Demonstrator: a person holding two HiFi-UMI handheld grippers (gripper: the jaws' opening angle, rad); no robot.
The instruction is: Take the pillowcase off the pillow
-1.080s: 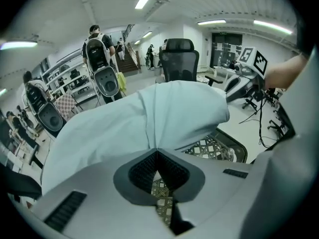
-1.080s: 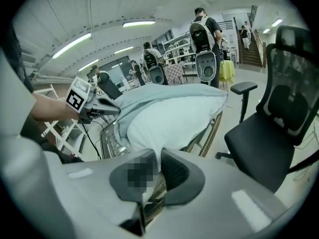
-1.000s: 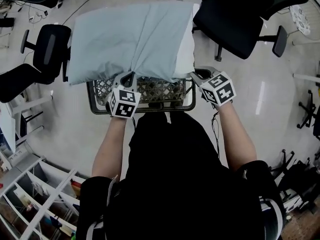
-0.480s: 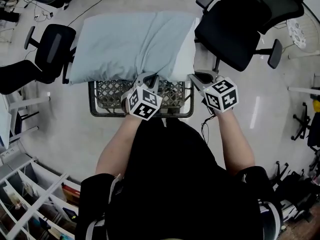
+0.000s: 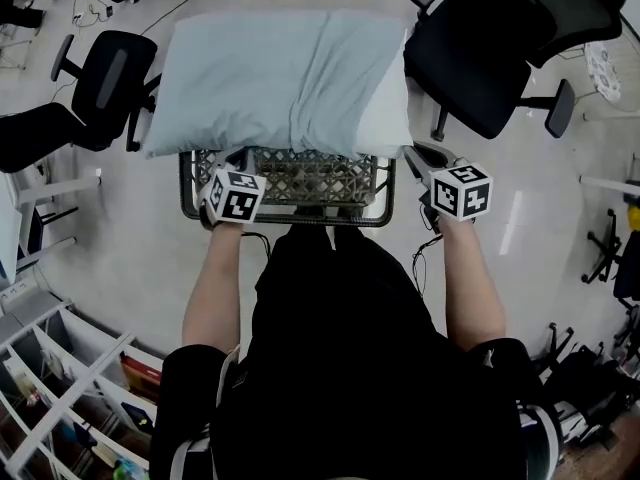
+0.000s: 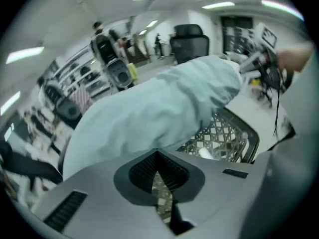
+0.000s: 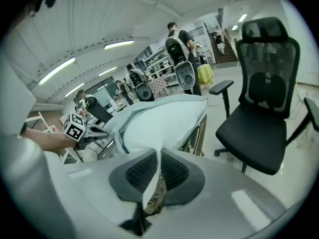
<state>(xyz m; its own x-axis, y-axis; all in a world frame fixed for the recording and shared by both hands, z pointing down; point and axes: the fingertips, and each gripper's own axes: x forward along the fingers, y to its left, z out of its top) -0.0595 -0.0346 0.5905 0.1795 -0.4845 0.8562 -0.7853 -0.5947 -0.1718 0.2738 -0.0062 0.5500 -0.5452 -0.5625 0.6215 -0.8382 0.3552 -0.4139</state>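
A pillow in a light-blue pillowcase [image 5: 270, 73] lies across a black wire basket [image 5: 290, 215]. The pillow's bare white end [image 5: 387, 118] shows at the right. My left gripper [image 5: 232, 164] is at the basket's near left corner, just under the pillowcase edge. Its jaws have just been closing and are shut [image 6: 158, 156], with only basket mesh [image 6: 224, 133] visible between them, no cloth. My right gripper [image 5: 418, 158] is shut on the white pillow's near right corner [image 7: 159, 121], and cloth runs down between its pads [image 7: 158, 158]. The pillowcase's open edge [image 7: 115, 125] sits left of that corner.
A black office chair [image 5: 500, 48] stands at the right of the basket and another black office chair [image 5: 100, 88] at its left. White shelving [image 5: 60, 408] fills the lower left. People stand far off in the room [image 7: 174, 34]. My torso is right behind the basket.
My left gripper swung right along the pillow's near edge, then back left to the basket's corner, with no pillowcase in it now. The right gripper kept its hold and rose slightly.
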